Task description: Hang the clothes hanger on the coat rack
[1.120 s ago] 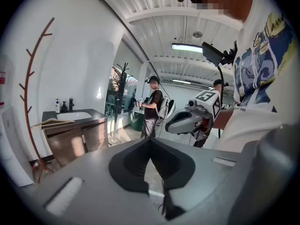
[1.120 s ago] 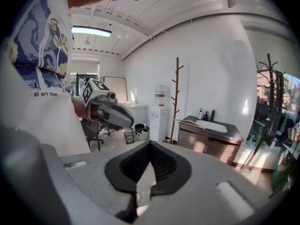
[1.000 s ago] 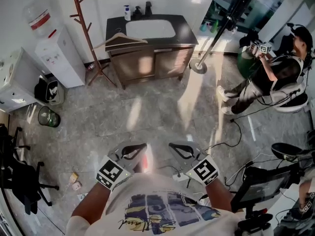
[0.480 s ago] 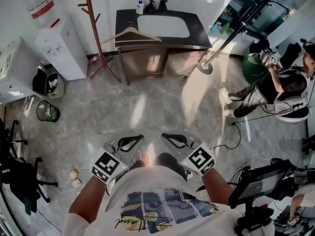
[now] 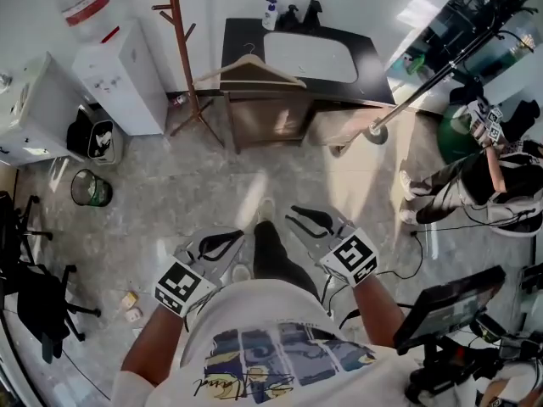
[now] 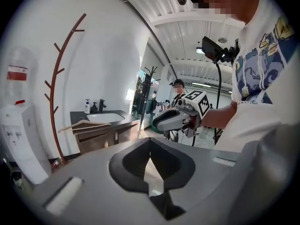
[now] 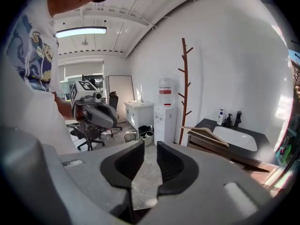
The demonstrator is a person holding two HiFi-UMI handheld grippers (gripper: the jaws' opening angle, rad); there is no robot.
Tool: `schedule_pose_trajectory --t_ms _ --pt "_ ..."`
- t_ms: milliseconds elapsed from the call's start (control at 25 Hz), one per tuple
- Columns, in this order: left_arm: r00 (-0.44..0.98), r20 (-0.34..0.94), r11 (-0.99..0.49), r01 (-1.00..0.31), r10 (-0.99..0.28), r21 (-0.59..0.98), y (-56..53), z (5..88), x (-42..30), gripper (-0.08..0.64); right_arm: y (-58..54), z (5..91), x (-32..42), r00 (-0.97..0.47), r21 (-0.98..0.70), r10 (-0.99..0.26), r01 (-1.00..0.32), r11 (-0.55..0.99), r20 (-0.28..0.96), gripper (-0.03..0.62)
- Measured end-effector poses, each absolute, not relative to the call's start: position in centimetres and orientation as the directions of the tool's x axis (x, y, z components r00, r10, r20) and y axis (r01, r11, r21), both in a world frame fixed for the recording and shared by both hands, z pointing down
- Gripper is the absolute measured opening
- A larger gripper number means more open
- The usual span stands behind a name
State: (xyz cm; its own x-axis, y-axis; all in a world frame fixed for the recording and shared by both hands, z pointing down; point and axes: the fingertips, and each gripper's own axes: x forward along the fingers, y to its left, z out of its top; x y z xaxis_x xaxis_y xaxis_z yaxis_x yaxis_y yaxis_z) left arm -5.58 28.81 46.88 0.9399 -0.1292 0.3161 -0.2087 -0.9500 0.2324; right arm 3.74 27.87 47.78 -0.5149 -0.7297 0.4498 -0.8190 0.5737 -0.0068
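Observation:
A wooden clothes hanger (image 5: 250, 72) lies on the left front corner of the dark vanity top (image 5: 373, 75); it also shows in both gripper views (image 6: 86, 124) (image 7: 206, 134). The brown branched coat rack (image 5: 182, 41) stands just left of the vanity (image 6: 58, 93) (image 7: 184, 88). Both grippers are held in front of the person's body, well short of the hanger. My left gripper (image 5: 222, 244) (image 6: 150, 142) is shut and empty. My right gripper (image 5: 310, 220) (image 7: 150, 146) has its jaws opening, a narrow gap between the tips and nothing in it.
A water dispenser (image 5: 127, 75) stands left of the rack, with a black bag (image 5: 95, 138) and a round bin (image 5: 91, 189) near it. An office chair (image 5: 34, 295) is at the left edge. A pole stand (image 5: 382, 130), a seated person (image 5: 475, 176) and a monitor (image 5: 445, 308) are on the right.
The person has walked toward the vanity, so hanger and rack are nearer. Both grippers moved forward with the body. The right jaws, shut before, have parted.

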Motion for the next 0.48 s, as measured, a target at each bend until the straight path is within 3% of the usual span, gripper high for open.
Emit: schedule_pose_trajectory --t_ms 480 --pt "0.908 0.33 -0.912 -0.342 -0.258 0.226 11.1 45.4 2.7 0.044 2.0 52.0 17.2 -0.522 0.02 -0.688 -0.789 0.614 0.505 0.125"
